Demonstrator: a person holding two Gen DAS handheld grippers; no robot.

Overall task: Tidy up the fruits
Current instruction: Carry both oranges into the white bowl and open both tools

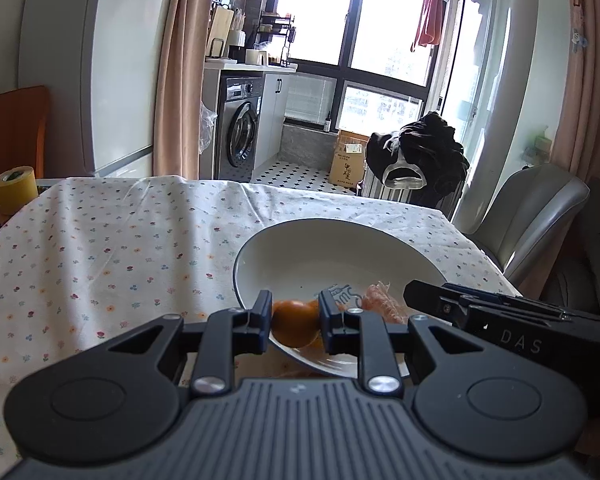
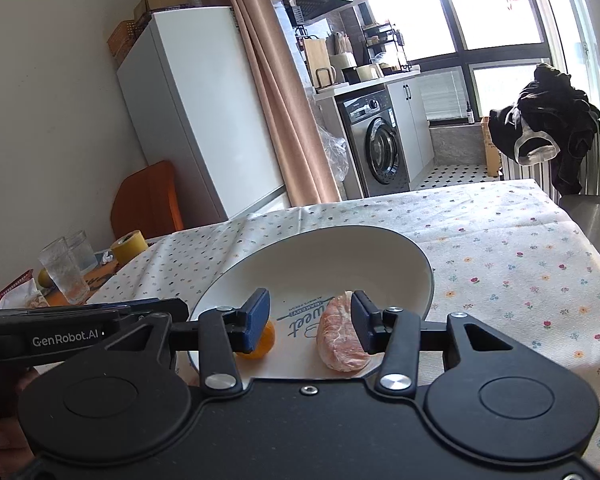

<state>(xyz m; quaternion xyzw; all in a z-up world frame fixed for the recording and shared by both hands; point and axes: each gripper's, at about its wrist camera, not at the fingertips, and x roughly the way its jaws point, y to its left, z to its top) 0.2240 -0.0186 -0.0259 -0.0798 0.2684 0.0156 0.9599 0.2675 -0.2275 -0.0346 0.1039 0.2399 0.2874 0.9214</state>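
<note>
The small orange fruit [image 1: 295,322] sits clamped between the 2 blue pads of the left tool [image 1: 295,320], just over the near rim of the white bowl [image 1: 380,240]. In the right wrist view the same fruit [image 2: 265,345] peeks out behind the left pad of the right tool [image 2: 310,320], inside the bowl [image 2: 380,248] at its near left side.

A peeled pinkish citrus piece [image 2: 340,338] lies in the bowl just inside the right tool's right pad; whether it touches that pad cannot be told. The right tool's pads stand wide apart with nothing pressed between them. From the left tool, the peeled piece [image 1: 380,302] lies ahead and to the right, beside the right tool's black body.

The bowl rests on a tabletop with a flowered cloth [image 1: 120,248]. Far to the left of both tools stands a yellow tape roll [image 2: 130,246], with 2 drinking glasses [image 2: 62,268] near it.
</note>
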